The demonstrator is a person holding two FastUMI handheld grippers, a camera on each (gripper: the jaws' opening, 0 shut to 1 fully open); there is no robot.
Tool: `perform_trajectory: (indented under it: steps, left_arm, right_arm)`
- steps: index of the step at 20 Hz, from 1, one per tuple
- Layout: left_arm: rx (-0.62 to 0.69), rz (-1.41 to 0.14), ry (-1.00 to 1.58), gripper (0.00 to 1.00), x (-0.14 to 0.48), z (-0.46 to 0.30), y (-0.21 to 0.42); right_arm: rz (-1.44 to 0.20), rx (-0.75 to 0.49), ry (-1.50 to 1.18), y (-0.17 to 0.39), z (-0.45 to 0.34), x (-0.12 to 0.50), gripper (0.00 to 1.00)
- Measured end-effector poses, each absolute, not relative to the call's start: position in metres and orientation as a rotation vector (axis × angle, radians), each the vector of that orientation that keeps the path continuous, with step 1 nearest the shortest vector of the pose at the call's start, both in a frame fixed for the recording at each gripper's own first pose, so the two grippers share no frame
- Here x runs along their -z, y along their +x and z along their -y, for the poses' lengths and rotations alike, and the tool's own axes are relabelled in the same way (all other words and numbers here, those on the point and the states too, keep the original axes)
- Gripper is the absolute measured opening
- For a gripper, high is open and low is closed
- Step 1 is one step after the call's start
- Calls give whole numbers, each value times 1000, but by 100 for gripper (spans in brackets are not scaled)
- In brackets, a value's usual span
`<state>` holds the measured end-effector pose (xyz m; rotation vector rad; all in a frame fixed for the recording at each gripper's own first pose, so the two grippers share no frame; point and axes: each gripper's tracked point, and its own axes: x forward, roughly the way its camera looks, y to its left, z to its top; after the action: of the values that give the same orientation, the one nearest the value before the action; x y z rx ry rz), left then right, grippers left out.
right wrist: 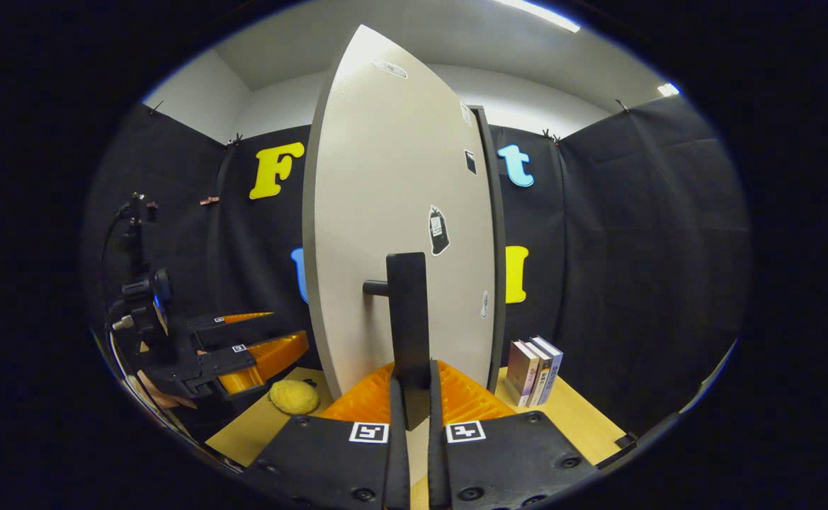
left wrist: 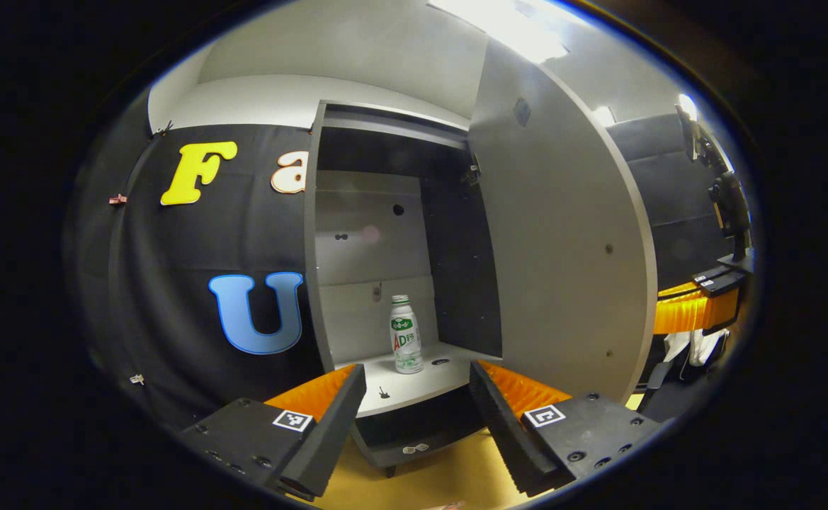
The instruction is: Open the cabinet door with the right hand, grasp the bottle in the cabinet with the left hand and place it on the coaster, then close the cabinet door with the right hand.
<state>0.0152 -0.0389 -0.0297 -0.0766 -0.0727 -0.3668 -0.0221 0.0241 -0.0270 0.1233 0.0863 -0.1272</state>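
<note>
Fingers of the left gripper [left wrist: 414, 418] stand wide apart at the bottom of the left gripper view, holding nothing, with the wooden table [left wrist: 449, 478] below them. Just beyond them is the open cabinet [left wrist: 378, 234], and the bottle [left wrist: 406, 345] stands upright on its pale lower shelf, toward the right side, with free space around it. The cabinet door [left wrist: 562, 248] swings out on the right, beside the opening and not across it.

In the right gripper view, the right gripper [right wrist: 414, 407] is closed together on the dark upright door handle [right wrist: 408, 319], one finger on each side. A yellow rounded thing [right wrist: 293, 397] lies on the table to the left, near the other gripper. A few books [right wrist: 534, 370] stand upright to the right of the door, against the booth's black wall.
</note>
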Motion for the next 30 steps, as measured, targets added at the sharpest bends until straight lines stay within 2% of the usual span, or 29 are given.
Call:
perform_trajectory:
  steps: [5, 6, 7, 9, 10, 11, 12, 13, 15, 16, 17, 18, 19, 20, 21, 23, 24, 25, 26, 28, 29, 30]
  left_arm:
    - [398, 76, -59, 93, 26, 66, 23]
    - [400, 84, -58, 97, 23, 70, 23]
    - [403, 93, -58, 93, 23, 75, 22]
    - [400, 101, -55, 93, 20, 84, 22]
    - [399, 101, -56, 97, 18, 87, 23]
    - [398, 101, -60, 93, 17, 92, 24]
    - [399, 99, -66, 93, 16, 97, 25]
    - [400, 96, -74, 93, 18, 102, 28]
    - [397, 87, -81, 93, 18, 110, 28]
    - [390, 85, -81, 97, 17, 114, 29]
    - [385, 83, -81, 93, 18, 116, 29]
    - [384, 83, -84, 97, 18, 118, 29]
    - [387, 81, -89, 93, 19, 120, 30]
    - [390, 77, -97, 97, 21, 123, 32]
    - [391, 72, -106, 93, 22, 125, 33]
    - [389, 60, -119, 93, 25, 123, 40]
    - [385, 53, -120, 97, 27, 122, 43]
    - [378, 48, -116, 93, 28, 121, 47]
    - [373, 42, -109, 97, 31, 119, 51]
    - [371, 37, -95, 97, 34, 117, 60]
    - [374, 36, -90, 97, 34, 118, 64]
    - [377, 38, -89, 97, 35, 119, 70]
  right_arm:
    - [-87, 198, 98, -33, 2, 28, 13]
    - [-88, 216, 82, -37, 9, 27, 13]
    - [-91, 237, 66, -37, 17, 28, 13]
    - [-92, 265, 44, -38, 31, 29, 13]
    - [-93, 288, 19, -43, 38, 29, 13]
    - [-99, 315, -25, -42, 51, 31, 13]
    - [-92, 319, -38, -46, 59, 29, 8]
    - [-102, 298, 1, -44, 64, 32, 7]
    - [-112, 258, 74, -43, 65, 36, 7]
    - [-126, 245, 81, -43, 69, 40, 7]
    - [-132, 232, 80, -43, 72, 43, 7]
    - [-130, 220, 80, -45, 76, 44, 7]
    - [-129, 211, 82, -48, 82, 43, 7]
    - [-127, 211, 91, -52, 89, 42, 7]
    - [-126, 220, 104, -56, 100, 42, 7]
    - [-116, 261, 131, -66, 118, 41, 7]
    - [-106, 289, 143, -72, 128, 40, 7]
    - [-100, 324, 148, -78, 138, 40, 7]
    - [-94, 334, 159, -81, 141, 41, 7]
    - [-74, 330, 166, -79, 133, 38, 9]
    - [-77, 339, 157, -80, 134, 41, 19]
    - [-83, 348, 148, -84, 134, 44, 9]
